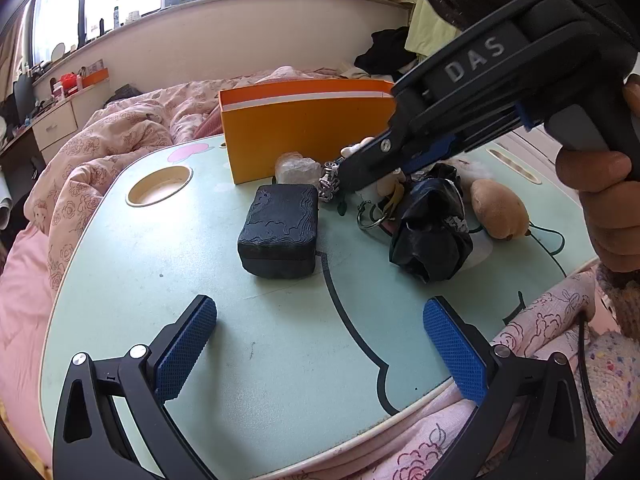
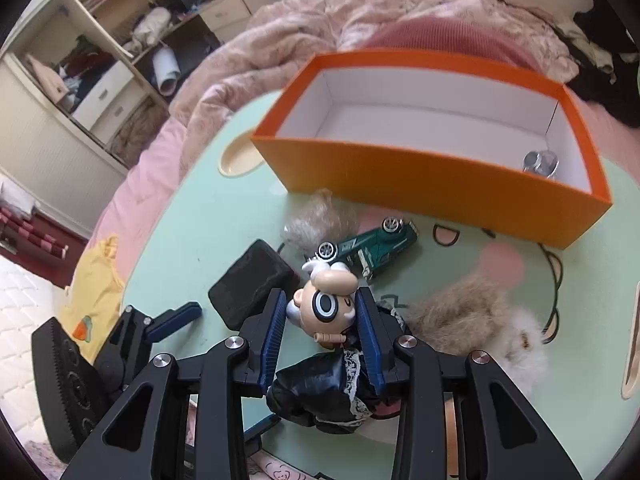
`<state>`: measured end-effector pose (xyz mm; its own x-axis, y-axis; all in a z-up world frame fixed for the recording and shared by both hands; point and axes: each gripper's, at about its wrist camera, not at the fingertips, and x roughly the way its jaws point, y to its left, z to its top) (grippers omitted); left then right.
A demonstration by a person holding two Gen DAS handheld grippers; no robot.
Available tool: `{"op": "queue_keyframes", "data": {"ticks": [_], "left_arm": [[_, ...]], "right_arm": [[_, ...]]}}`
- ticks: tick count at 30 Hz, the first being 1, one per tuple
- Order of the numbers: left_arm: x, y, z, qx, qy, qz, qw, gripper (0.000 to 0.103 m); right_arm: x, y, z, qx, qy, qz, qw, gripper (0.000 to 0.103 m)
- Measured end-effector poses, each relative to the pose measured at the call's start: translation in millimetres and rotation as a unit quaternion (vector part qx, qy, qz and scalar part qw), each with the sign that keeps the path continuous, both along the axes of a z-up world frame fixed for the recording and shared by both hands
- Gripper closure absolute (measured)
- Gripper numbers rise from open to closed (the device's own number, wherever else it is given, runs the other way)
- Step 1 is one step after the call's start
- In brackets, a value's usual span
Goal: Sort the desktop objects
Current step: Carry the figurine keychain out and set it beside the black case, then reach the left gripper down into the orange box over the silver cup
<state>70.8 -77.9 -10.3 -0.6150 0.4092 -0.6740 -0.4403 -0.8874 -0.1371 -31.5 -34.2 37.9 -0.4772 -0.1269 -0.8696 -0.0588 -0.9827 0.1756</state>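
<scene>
- Figurine first: a small cartoon head with round goggles, sitting between the blue pads of the right gripper, above the pale green lap table and just short of the orange box.
- Far left, the left gripper hangs over bare tabletop, its jaws wide apart and nothing between them.
- A step right, the black textured case lies flat, just beside the figurine in the right wrist view.
- Centre: the right gripper's pads press on the head from both sides, so it is clamped on the figurine.
- My read on handling: hard moulded plastic, light and stiff, but the rounded head looks slippery. A hold lower on the flatter cheeks would likely sit surer than one on the dome.
- The keyring and charms hanging below may swing and snag.
- Further right lie the crumpled black bag with lace trim and a potato-shaped tan object.
- Only the right wrist view looks into the box: white inside, with one small silvery item in the right corner.
- It alone also shows the green toy car on its side and the fluffy tan pompom.
- The left wrist view alone shows the hand on the right gripper's handle.
</scene>
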Motion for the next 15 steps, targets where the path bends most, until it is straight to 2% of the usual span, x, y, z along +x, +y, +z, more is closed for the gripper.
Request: {"op": "queue_keyframes", "data": {"ticks": [1,2,4,7,10,12,13,15], "left_arm": [[0,0,0,0.0,0.0,0.0,1.0,0.0],[0,0,0,0.0,0.0,0.0,1.0,0.0],[0,0,0,0.0,0.0,0.0,1.0,0.0],[0,0,0,0.0,0.0,0.0,1.0,0.0],[0,0,0,0.001,0.0,-0.001,1.0,0.0],[0,0,0,0.001,0.0,-0.001,1.0,0.0],[0,-1,0,0.001,0.0,-0.001,1.0,0.0],[0,-1,0,0.0,0.0,-0.001,1.0,0.0]], "right_arm": [[8,3,10,0.0,0.023,-0.004,1.0,0.063],[17,6,20,-0.001,0.046,-0.009,0.999,0.053],[40,13,35,0.009,0.092,-0.024,0.995,0.045],[76,19,39,0.076,0.127,-0.056,0.987,0.045],[116,23,25,0.128,0.149,-0.082,0.977,0.045],[142,20,9,0.131,0.163,-0.071,0.975,0.034],[154,18,-1,0.133,0.166,-0.066,0.975,0.021],[168,10,-21,0.161,0.163,-0.055,0.972,0.018]]}}
